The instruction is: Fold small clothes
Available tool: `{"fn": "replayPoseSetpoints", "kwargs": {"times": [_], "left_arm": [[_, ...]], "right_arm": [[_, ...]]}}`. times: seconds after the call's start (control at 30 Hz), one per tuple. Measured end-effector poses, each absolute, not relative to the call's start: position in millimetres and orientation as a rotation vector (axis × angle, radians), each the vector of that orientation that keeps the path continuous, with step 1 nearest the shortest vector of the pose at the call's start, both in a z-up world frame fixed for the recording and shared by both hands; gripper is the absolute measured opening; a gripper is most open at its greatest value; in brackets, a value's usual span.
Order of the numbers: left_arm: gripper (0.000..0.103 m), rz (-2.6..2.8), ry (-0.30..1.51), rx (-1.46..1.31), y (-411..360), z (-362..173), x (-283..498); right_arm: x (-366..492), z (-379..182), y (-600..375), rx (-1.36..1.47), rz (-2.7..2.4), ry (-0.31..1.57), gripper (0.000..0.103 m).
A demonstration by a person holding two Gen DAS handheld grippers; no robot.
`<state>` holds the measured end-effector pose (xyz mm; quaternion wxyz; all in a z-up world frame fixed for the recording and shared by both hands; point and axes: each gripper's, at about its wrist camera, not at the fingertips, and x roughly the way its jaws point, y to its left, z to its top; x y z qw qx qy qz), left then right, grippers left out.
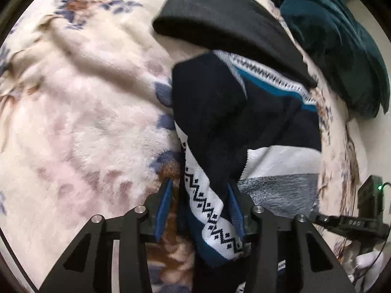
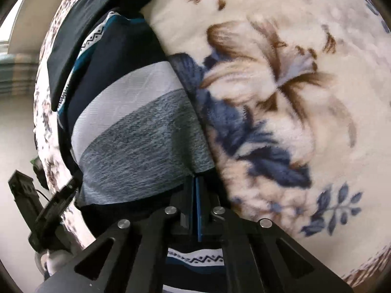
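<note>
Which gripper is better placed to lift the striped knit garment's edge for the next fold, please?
Probably the right gripper: its jaws are shut at the grey band of the striped knit garment. The left gripper stands open around the garment's zigzag-patterned fold, gripping nothing.

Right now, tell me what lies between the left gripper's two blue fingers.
In the left wrist view, the patterned sock hangs between the left gripper's blue fingers, with floral blanket showing in the gap beside it.

Floral blanket (image 1: 85,109): patterned garment (image 1: 244,112), black cloth (image 1: 220,19), perhaps folded.
</note>
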<state>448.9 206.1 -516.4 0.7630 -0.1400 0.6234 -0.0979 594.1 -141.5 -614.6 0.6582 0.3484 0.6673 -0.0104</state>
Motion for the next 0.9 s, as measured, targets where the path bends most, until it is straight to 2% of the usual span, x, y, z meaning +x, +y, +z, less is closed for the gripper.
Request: {"fn": "replayPoseSetpoints", "kwargs": {"times": [0.03, 0.1, 0.13, 0.17, 0.2, 0.23, 0.27, 0.3, 0.6, 0.9], "left_arm": [[0.042, -0.208, 1.347, -0.34, 212.5, -511.4, 444.7], [0.055, -0.225, 1.334, -0.434, 219.2, -500.0, 433.3], [0.071, -0.231, 1.315, -0.46, 221.2, -492.2, 425.6], [0.086, -0.224, 1.294, -0.46, 221.0, -483.7, 416.4], [0.09, -0.221, 1.285, -0.453, 219.9, -477.1, 407.5], [0.091, -0.222, 1.284, -0.451, 217.9, -471.3, 398.0], [0.092, -0.222, 1.291, -0.455, 217.2, -466.7, 387.1], [0.092, -0.225, 1.299, -0.467, 220.3, -463.2, 375.8], [0.092, -0.19, 1.441, -0.529, 216.6, -467.1, 247.0], [0.091, -0.051, 1.635, -0.421, 222.1, -537.1, 119.6]], "right_arm": [[591.6, -614.5, -142.4, 0.814, -0.006, 1.507, 0.002], [587.9, -609.4, -155.8, 0.813, 0.018, 1.516, 0.004], [589.9, -605.9, -158.8, 0.82, 0.024, 1.523, 0.005], [586.1, -602.7, -163.0, 0.836, 0.043, 1.521, 0.013], [582.1, -597.4, -167.1, 0.843, 0.057, 1.515, 0.023], [577.5, -591.4, -171.5, 0.84, 0.059, 1.505, 0.051], [568.8, -582.1, -174.8, 0.837, 0.064, 1.481, 0.071], [561.8, -574.8, -176.8, 0.834, 0.07, 1.47, 0.075], [459.2, -531.2, -175.5, 0.895, 0.098, 1.541, 0.076], [338.7, -580.2, -157.7, 0.863, 0.116, 1.721, 0.076]]}}
